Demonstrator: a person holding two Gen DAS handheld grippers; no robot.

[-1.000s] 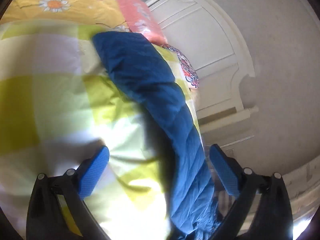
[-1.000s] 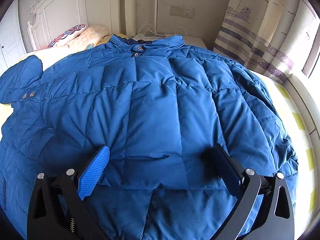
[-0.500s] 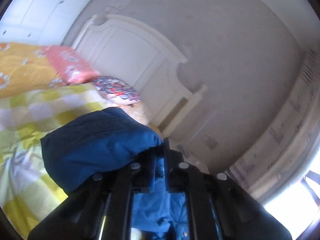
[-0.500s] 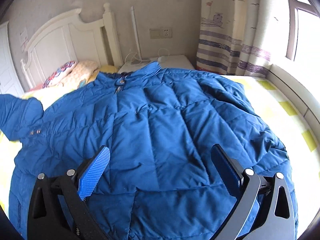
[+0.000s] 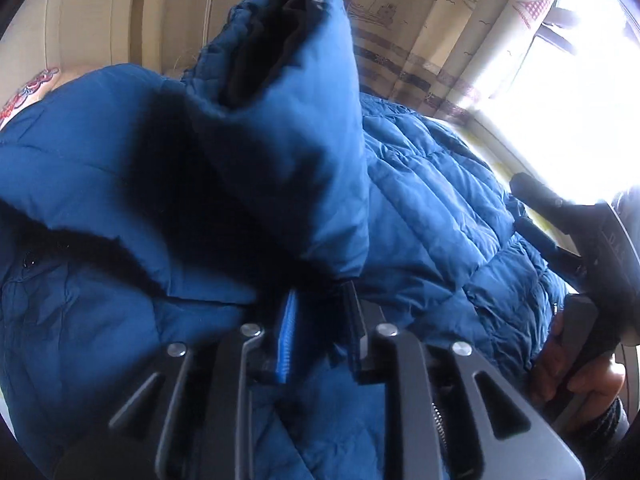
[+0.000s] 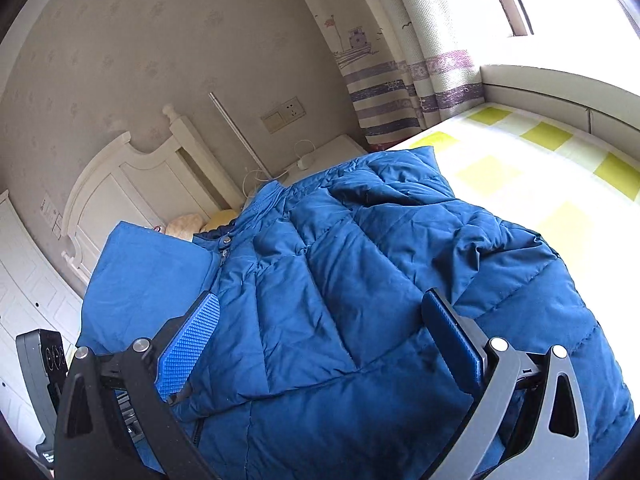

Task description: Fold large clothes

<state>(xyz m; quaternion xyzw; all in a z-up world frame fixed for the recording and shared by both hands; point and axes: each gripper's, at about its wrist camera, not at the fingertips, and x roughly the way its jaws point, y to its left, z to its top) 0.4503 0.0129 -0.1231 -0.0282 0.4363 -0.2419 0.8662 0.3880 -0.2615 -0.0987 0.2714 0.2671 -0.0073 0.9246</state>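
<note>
Presently, one blue quilted down jacket [image 6: 360, 288], laid front-up across a bed [image 6: 520, 168] with a yellow-and-white checked cover; collar end toward the white headboard [image 6: 116, 184].

Left gripper [image 5: 320, 320]: jaws drawn close together, pinching the jacket's sleeve [image 5: 288, 128]. The sleeve rises from the grip and stands up in front of the lens, its dark cuff opening at the top; it is held above the jacket's chest. In the right wrist view the same sleeve shows as a smooth blue panel [image 6: 148, 276] over the jacket's left side, beside the snap placket.

Right gripper [image 6: 320, 344]: jaws spread wide, nothing between them. It hangs over the lower body of the jacket, angled down and forward toward the collar; whether the fingertips [image 6: 188, 344] touch the fabric cannot be told.

Right hand [image 5: 576, 372]: seen at the edge of the left wrist view, fingers wrapped around the black gripper handle, wrist low at the jacket's window-side hem.

Surroundings: striped curtain [image 6: 396, 80] with a boat print, wall socket [image 6: 284, 114], bedside table [image 6: 328, 156] with a white cable, patterned pillow [image 5: 24, 92] by the headboard, bright window [image 5: 580, 80].
</note>
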